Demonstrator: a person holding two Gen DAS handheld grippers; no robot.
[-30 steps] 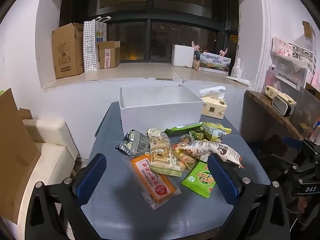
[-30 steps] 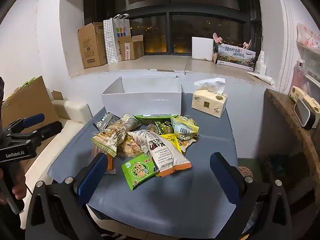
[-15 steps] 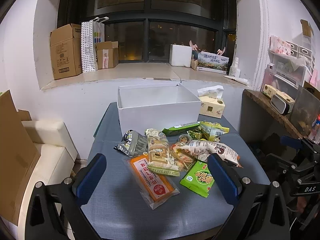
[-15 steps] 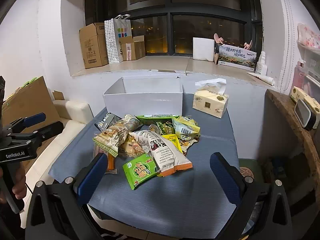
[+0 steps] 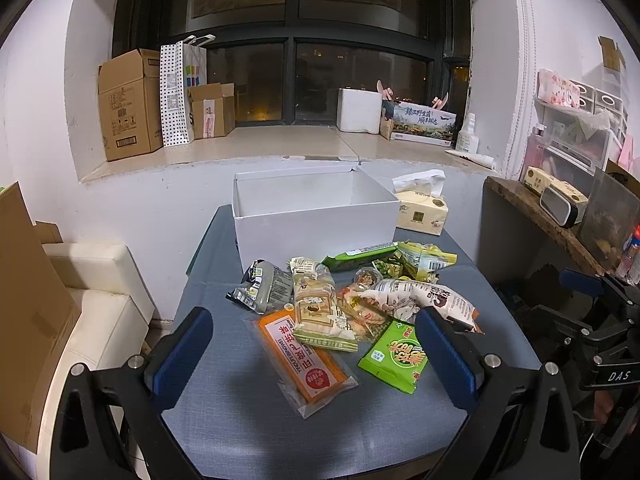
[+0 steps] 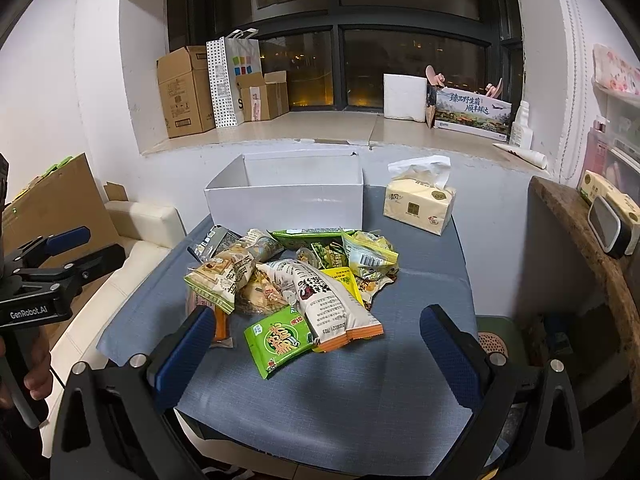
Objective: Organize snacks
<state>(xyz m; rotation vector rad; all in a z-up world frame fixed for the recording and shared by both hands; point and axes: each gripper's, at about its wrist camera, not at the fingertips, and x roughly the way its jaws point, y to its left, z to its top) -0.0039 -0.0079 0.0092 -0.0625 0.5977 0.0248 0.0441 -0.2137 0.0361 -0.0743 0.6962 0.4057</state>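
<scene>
Hand-held gripper (image 5: 316, 348) hovers open over jumbled, colourful snack packets (image 5: 352, 300).

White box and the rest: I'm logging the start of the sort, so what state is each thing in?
white box: open, looks empty
snack pile: loose, overlapping on table
tissue pack: opened, tissue sticking up
left hand-held gripper: open, holding nothing
right hand-held gripper: open, holding nothing
</scene>
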